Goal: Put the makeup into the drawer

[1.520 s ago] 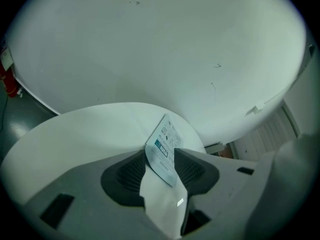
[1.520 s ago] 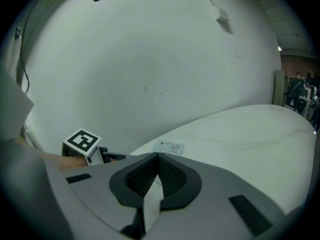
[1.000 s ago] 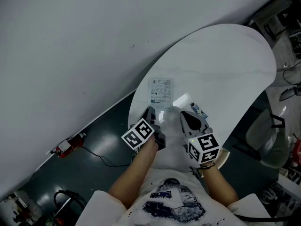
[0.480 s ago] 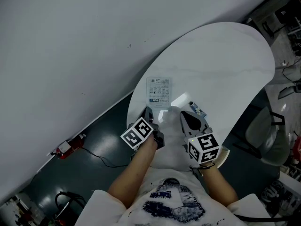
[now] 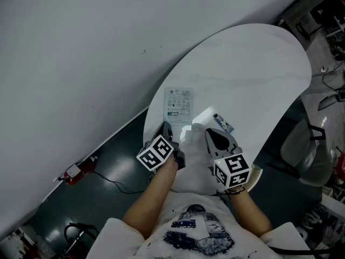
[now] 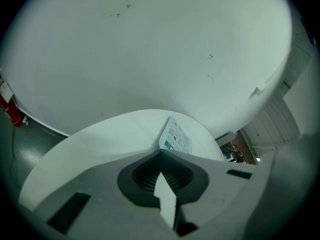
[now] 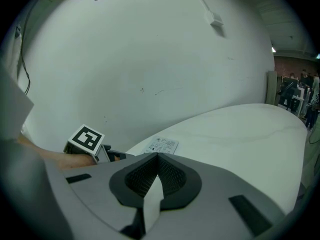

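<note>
The left gripper (image 5: 166, 127) has just been closing its jaws, and now they pinch one edge of a thin white crinkly sheet (image 5: 190, 135). The right gripper (image 5: 208, 131) is pressed tight on its other edge. The flat white printed packet (image 5: 178, 102) lies on the rounded white table (image 5: 259, 74) just past both grippers, with a small blue and dark thing (image 5: 223, 123) beside the right one

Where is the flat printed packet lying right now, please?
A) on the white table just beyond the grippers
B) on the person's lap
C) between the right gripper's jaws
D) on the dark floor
A: the printed packet lies flat on the white table beyond the left gripper and right gripper, which pinch a white bag instead.
</note>
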Available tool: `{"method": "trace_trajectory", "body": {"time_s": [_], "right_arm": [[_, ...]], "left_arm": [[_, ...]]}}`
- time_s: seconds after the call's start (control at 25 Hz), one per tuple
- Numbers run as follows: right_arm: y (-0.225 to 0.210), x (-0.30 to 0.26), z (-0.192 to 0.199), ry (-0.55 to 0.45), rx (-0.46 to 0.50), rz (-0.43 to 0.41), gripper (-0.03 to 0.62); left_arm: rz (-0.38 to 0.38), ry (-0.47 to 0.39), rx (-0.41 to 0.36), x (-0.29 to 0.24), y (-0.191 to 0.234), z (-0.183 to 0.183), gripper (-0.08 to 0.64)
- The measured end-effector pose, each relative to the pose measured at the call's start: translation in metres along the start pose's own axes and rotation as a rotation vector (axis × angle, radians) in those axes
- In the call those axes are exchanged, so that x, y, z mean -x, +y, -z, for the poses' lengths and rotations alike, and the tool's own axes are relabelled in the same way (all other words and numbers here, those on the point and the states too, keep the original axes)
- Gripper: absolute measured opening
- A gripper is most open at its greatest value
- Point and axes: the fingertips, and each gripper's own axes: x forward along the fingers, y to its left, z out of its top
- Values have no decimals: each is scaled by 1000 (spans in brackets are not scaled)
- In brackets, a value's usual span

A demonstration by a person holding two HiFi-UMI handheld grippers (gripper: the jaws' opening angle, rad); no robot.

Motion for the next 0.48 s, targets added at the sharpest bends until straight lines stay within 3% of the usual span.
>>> {"method": "trace_trajectory", "body": {"time_s": [0.24, 0.48], "right_arm": [[3, 13, 3, -20, -8, 6, 20], [7, 34, 8, -48, -14, 11, 21]], "left_arm": [[18, -38, -91, 11, -11, -7, 38], [55, -106, -310, 34, -40, -19, 38]]}}
